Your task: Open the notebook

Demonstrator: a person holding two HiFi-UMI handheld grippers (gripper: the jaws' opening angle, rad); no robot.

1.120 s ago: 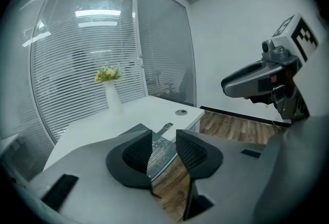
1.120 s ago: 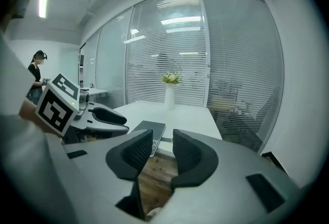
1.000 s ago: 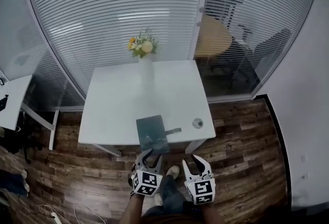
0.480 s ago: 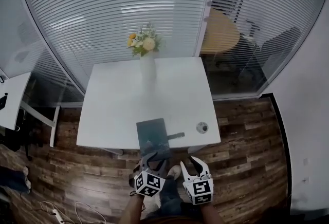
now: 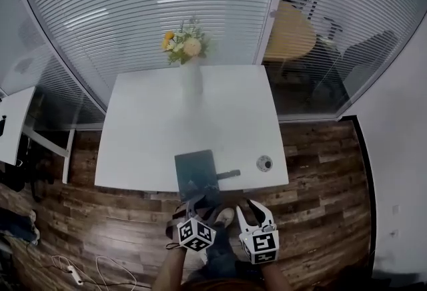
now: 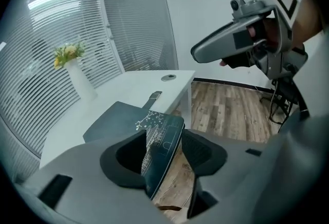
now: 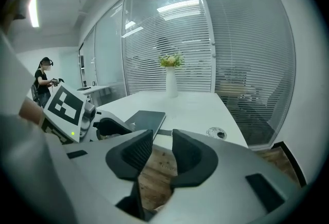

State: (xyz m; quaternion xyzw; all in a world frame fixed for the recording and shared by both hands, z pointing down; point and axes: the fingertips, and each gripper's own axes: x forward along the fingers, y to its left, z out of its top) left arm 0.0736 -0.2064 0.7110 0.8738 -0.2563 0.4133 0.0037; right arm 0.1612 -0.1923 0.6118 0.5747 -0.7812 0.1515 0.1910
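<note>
**Position.** The notebook [image 5: 195, 173] lies on the near edge of the counter [image 5: 147, 129], apparently closed, with its near end overhanging. Its strap [image 5: 228, 173] trails loose to the right.

**Left gripper** [image 6: 165, 147]. Jaws wide and opening. The notebook's near corner stands between them, and the pads are not pressing on it.

**Right gripper** [image 7: 157, 152]. Jaws fairly wide and closing a little, with nothing between them. It sits just right of the left gripper, off the counter.

**Recommendation.** Pinch the cover alone, not the whole block. Steady the book with the right gripper. The spine is probably on the left, so swing the cover that way.
</note>
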